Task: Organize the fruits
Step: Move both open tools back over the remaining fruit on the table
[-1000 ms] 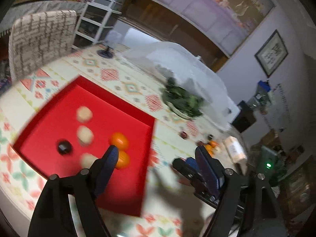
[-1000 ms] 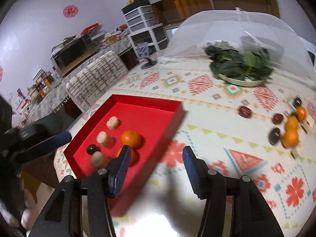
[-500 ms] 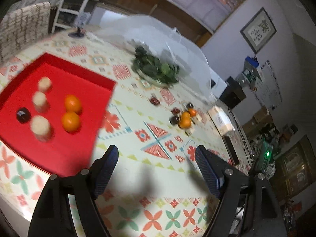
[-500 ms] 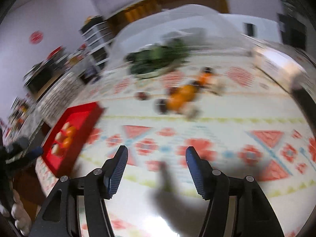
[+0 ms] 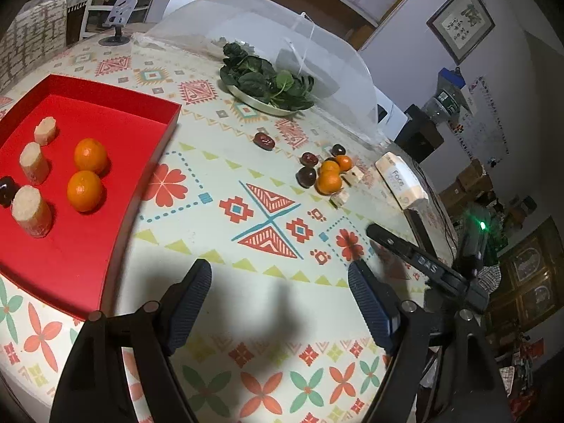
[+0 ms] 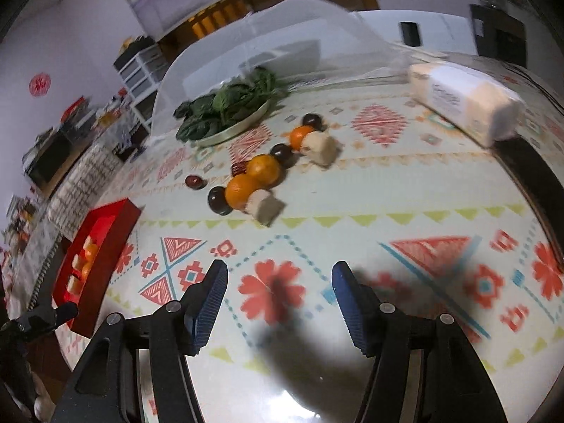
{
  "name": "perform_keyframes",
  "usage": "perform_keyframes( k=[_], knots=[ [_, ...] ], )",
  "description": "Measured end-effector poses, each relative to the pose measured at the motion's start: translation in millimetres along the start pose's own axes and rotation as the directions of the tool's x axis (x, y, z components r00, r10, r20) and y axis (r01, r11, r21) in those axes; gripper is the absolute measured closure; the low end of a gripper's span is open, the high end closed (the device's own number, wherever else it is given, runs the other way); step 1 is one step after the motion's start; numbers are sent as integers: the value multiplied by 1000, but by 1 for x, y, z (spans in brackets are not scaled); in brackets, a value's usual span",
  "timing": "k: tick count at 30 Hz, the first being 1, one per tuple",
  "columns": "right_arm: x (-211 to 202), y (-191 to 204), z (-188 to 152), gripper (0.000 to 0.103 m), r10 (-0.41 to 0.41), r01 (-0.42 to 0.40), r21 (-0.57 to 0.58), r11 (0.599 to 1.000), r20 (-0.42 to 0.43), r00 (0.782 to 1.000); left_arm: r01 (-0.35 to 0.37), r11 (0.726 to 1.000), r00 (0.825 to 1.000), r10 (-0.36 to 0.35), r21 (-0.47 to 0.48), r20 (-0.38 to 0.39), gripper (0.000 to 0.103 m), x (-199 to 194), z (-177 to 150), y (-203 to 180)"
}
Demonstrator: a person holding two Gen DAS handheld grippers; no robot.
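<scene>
A red tray (image 5: 116,218) sits at the table's left and holds two oranges (image 5: 90,155), three beige cylinder pieces (image 5: 33,163) and a dark fruit (image 5: 5,190). A loose cluster of oranges (image 5: 328,180), dark fruits (image 5: 306,177) and beige pieces (image 5: 340,198) lies mid-table; in the right wrist view the cluster's oranges (image 6: 262,169) lie ahead. My left gripper (image 5: 278,282) is open and empty above the tablecloth. My right gripper (image 6: 278,283) is open and empty, short of the cluster. The tray (image 6: 105,246) shows at far left in the right wrist view.
A plate of leafy greens (image 5: 268,84) stands beside a clear dome cover (image 5: 282,38). A white packet (image 5: 402,183) lies near the right edge, also in the right wrist view (image 6: 461,102). A chair (image 5: 31,42) stands at far left.
Both grippers have swung away from the red tray toward the right. The right gripper now faces the loose fruit cluster at closer range. Both stay open and empty.
</scene>
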State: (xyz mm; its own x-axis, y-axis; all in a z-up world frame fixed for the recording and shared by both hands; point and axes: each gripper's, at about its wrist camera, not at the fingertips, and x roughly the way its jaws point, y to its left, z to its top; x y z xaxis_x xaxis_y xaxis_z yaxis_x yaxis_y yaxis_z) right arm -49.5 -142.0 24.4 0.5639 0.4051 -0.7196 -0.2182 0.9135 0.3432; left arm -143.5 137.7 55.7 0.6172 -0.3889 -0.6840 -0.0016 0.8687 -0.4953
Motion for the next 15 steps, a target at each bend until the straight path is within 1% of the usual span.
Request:
perform_keyframes(
  k=[3, 4, 5, 7, 9, 12, 13, 14, 15],
  knots=[
    [19, 14, 9, 37, -17, 16, -42, 999, -20, 1000, -9, 999, 1000, 9, 31, 9, 24, 3, 2, -1],
    [26, 19, 12, 37, -29, 27, -62, 998, -28, 999, -18, 999, 1000, 18, 47, 17, 26, 4, 3, -3],
    [32, 23, 15, 37, -41, 39, -80, 996, -33, 999, -32, 997, 999, 30, 64, 28, 33, 4, 5, -5],
    [42, 29, 21, 38, -58, 54, -103, 993, -37, 998, -58, 993, 998, 54, 105, 40, 43, 5, 11, -8],
    [51, 32, 27, 40, -80, 75, -116, 990, -38, 996, -68, 990, 997, 64, 120, 40, 43, 9, 20, -9],
    [60, 33, 32, 50, -94, 89, -116, 989, -40, 995, -80, 987, 996, 76, 143, 38, 43, 18, 34, -14],
    [62, 33, 33, 59, -99, 93, -116, 989, -41, 994, -81, 986, 996, 76, 148, 36, 43, 21, 36, -15],
    [65, 32, 34, 69, -101, 95, -114, 989, -42, 994, -81, 984, 997, 77, 156, 32, 43, 26, 41, -18],
    [66, 31, 34, 73, -98, 93, -110, 990, -43, 994, -82, 983, 997, 79, 165, 27, 43, 32, 44, -21]
  ],
)
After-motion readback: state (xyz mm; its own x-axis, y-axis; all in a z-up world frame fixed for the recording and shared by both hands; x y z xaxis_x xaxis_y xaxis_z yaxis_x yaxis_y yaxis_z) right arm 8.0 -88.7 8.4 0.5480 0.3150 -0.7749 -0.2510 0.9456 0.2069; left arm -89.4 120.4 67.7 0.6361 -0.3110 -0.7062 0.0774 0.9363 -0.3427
